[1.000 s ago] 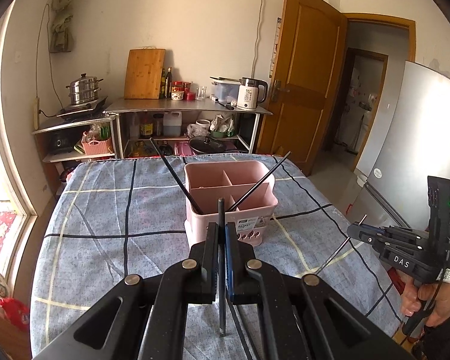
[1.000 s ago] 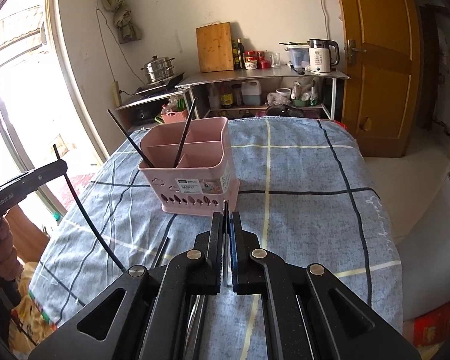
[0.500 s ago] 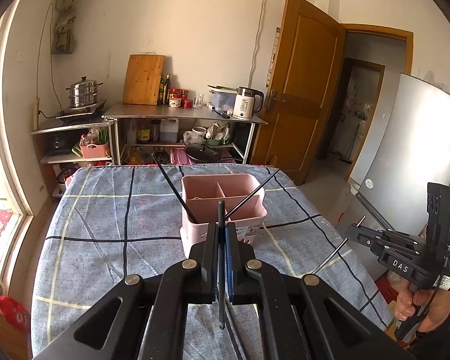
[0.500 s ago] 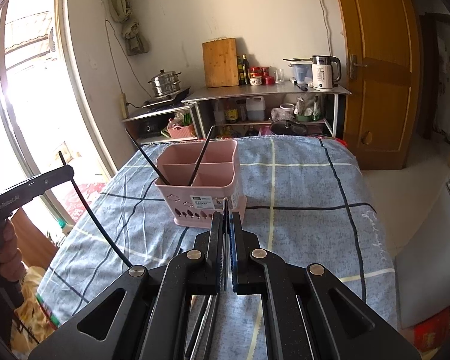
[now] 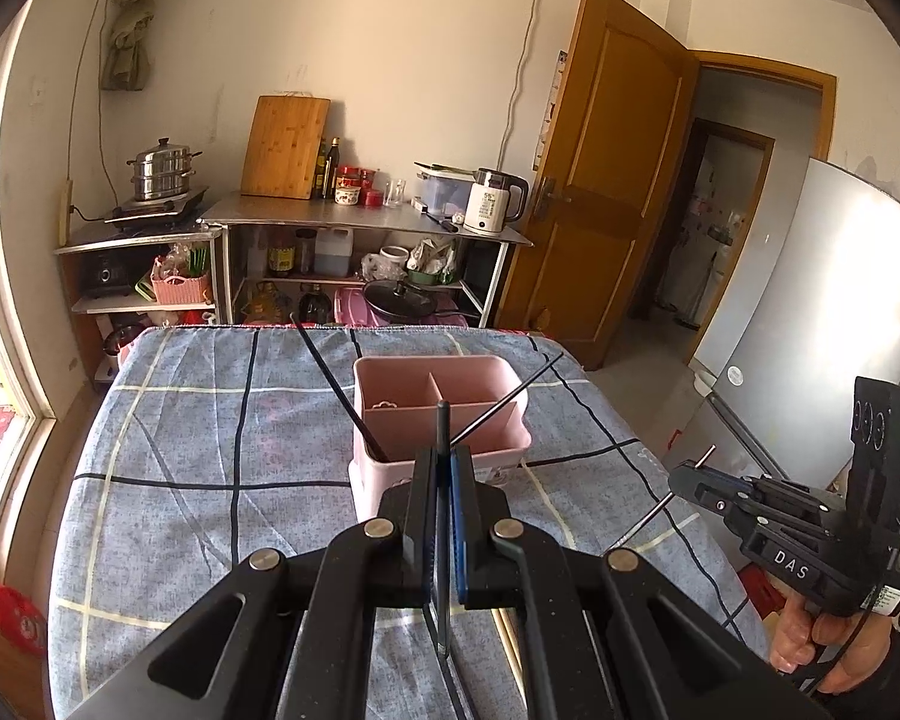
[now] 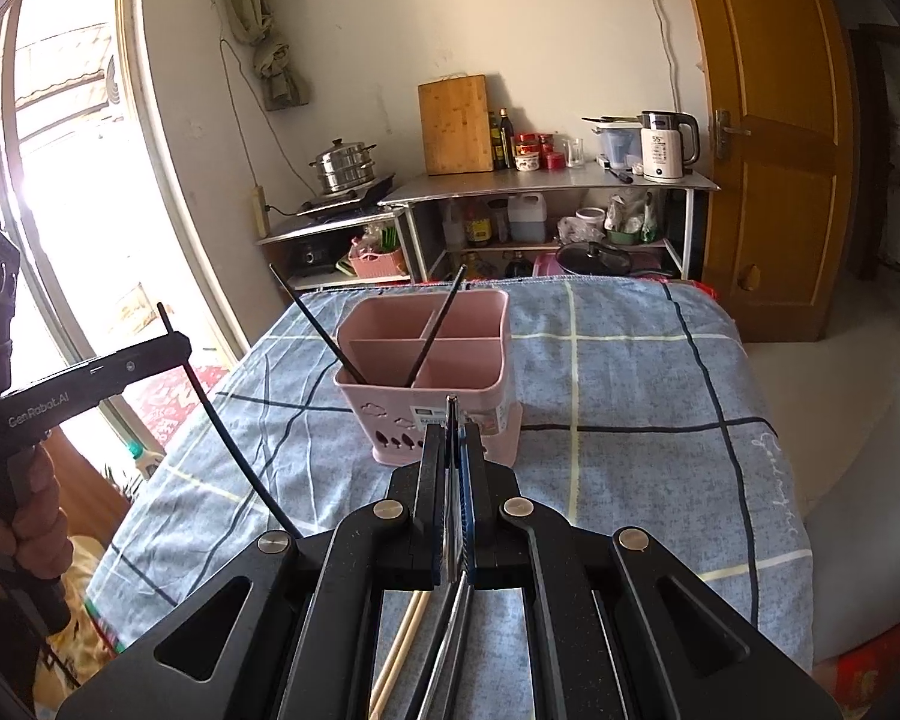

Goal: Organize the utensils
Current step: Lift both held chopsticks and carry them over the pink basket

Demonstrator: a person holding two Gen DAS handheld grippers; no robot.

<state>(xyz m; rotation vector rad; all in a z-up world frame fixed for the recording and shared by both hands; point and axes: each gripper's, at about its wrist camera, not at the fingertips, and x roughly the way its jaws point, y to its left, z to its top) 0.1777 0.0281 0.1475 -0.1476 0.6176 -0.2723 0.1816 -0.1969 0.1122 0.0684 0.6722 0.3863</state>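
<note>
Pinching a thin, light, slippery black chopstick (image 5: 442, 420) mid-shaft, the left tool (image 5: 444, 462) is clamped; right tool (image 6: 453, 438) grips a steel one (image 6: 450, 414); pink caddy (image 6: 426, 354) at twelve o'clock

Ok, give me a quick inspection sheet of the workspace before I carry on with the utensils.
Surface: table under blue checked cloth.
Job's things: pink organizer holding two black chopsticks; pale chopsticks on the cloth.
Clutter: nothing seen on the table.
Grippers: left gripper shut on a black chopstick; right gripper shut on a metal chopstick.
Cables: wall cord.
Surroundings: kettle, cutting board, door.
</note>
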